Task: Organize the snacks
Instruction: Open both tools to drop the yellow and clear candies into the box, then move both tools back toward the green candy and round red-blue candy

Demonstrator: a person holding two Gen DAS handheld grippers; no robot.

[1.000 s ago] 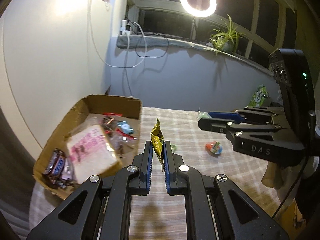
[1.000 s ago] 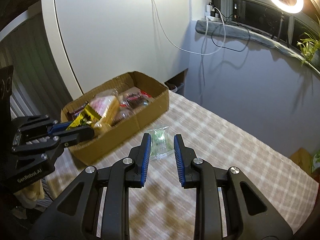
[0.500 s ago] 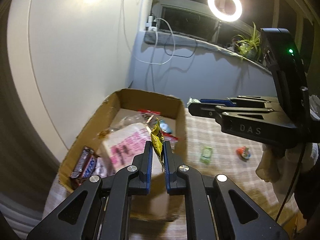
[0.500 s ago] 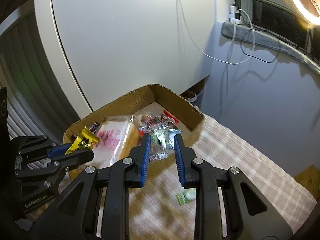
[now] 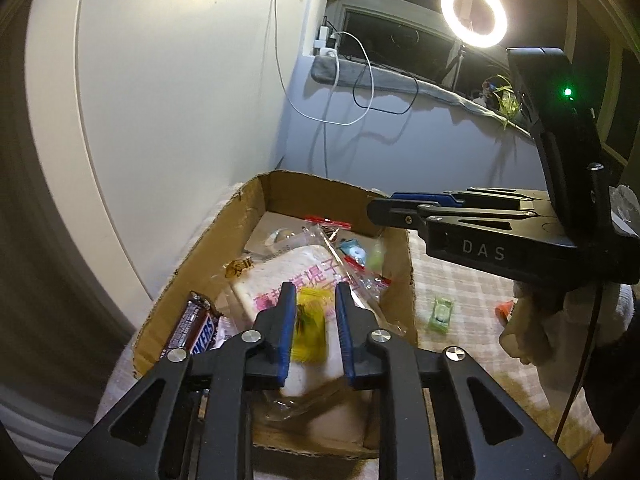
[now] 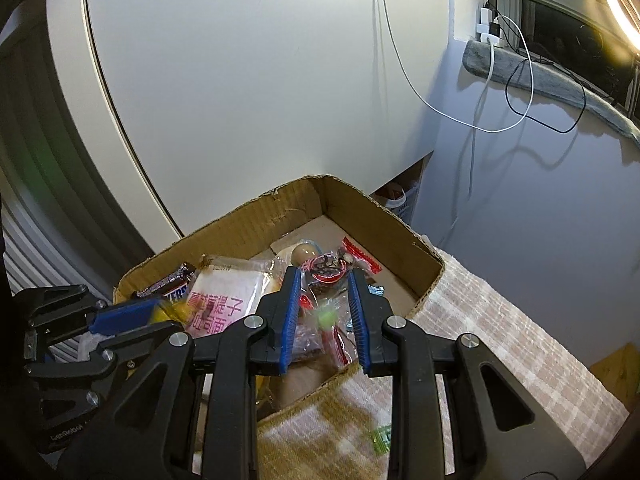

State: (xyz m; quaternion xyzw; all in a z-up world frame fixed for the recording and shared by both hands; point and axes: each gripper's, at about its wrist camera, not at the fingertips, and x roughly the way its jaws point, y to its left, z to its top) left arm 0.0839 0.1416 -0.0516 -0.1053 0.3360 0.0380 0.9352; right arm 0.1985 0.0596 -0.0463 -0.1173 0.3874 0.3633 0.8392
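Note:
A cardboard box [image 5: 280, 192] [image 6: 360, 204] on the checked cloth holds several snacks: a white bread pack with pink print [image 5: 316, 276] [image 6: 224, 296], Snickers bars [image 5: 196, 332] and clear bags. My left gripper [image 5: 316, 332] is open over the box; a blurred yellow packet [image 5: 310, 330] is loose between its fingers, above the bread. My right gripper [image 6: 324, 320] is open over the box; a blurred clear packet with a green sweet [image 6: 326, 316] is loose between its fingers. The right gripper [image 5: 384, 204] also shows side-on in the left wrist view.
A green packet [image 5: 440, 314] [image 6: 382, 438] and a red-orange snack [image 5: 505, 309] lie on the cloth to the right of the box. A white wall panel stands behind the box. A ring light [image 5: 474, 14], cables and a window ledge are beyond.
Both grippers moved over the box and opened. The yellow packet left the left fingers and the clear green packet left the right fingers; both are dropping into the box.

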